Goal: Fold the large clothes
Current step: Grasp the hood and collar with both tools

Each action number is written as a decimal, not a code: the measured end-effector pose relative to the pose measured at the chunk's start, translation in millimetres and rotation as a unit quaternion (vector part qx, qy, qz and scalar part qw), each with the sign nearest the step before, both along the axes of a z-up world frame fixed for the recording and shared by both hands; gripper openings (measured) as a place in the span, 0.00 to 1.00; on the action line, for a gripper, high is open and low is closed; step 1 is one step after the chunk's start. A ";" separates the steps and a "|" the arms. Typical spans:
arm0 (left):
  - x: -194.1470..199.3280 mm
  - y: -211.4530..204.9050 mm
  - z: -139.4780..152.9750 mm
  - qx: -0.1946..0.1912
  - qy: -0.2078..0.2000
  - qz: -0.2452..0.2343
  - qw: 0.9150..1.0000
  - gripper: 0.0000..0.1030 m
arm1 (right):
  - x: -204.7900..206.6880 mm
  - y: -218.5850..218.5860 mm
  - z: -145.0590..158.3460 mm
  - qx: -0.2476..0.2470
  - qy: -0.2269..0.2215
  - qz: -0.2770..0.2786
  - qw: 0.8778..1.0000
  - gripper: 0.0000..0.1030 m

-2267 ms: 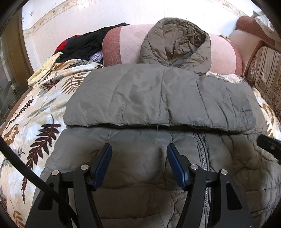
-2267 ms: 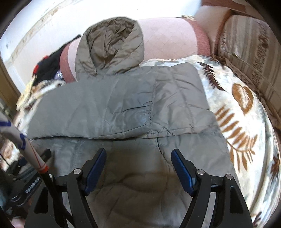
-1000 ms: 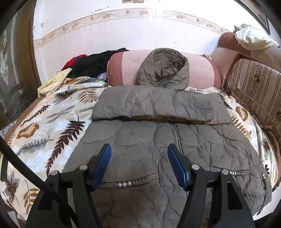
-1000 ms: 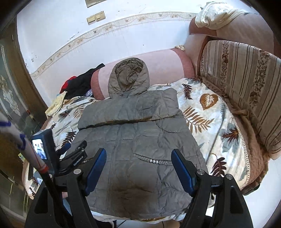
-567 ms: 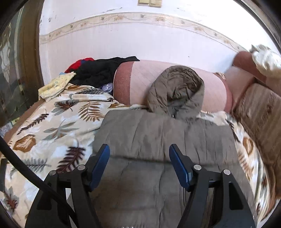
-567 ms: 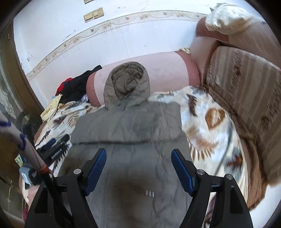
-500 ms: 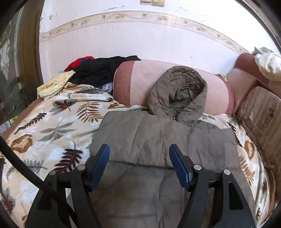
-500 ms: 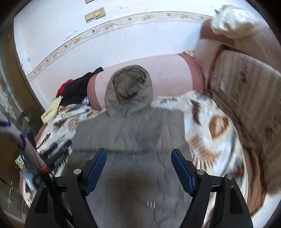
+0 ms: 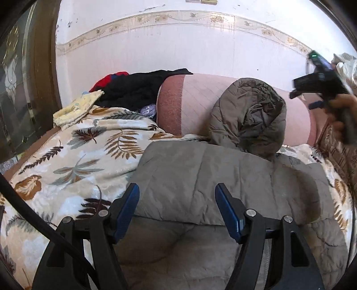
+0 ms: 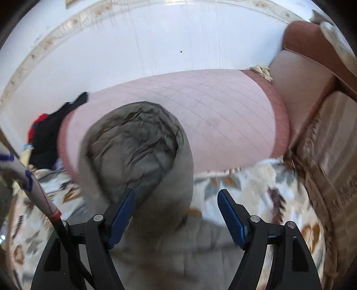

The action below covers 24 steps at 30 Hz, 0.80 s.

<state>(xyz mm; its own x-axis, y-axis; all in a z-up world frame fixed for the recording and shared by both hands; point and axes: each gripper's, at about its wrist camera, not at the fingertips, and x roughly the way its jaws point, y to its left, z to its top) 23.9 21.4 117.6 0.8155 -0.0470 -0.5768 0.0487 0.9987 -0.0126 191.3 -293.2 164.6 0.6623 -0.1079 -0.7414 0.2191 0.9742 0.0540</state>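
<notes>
Both your left gripper (image 9: 177,207) and right gripper (image 10: 176,214) hang released and empty, so grabbing the hood (image 10: 133,142) in a rush could drag the folded sleeves (image 9: 223,183) loose.

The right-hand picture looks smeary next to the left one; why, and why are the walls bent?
Right wrist view: motion blur smears the leaf blanket and sofa back, while the hood is softer too. Left wrist view: sharp, sunlit jacket. Both views: the fisheye lens bows the wall border and darkens the corners.
</notes>
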 end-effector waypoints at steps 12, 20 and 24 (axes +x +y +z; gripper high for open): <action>20.3 -2.7 -24.0 0.010 0.033 0.007 0.999 0.67 | 84.3 -11.4 -58.7 -0.053 0.058 -0.028 0.997 0.20; 22.3 -8.1 -27.5 0.014 0.038 -0.001 0.999 0.67 | 29.5 -3.6 -25.5 -0.036 -0.007 0.002 0.999 0.08; 16.7 -6.8 -23.1 0.006 0.036 -0.008 0.999 0.67 | -40.4 8.2 4.0 -0.028 -0.047 0.034 0.998 0.07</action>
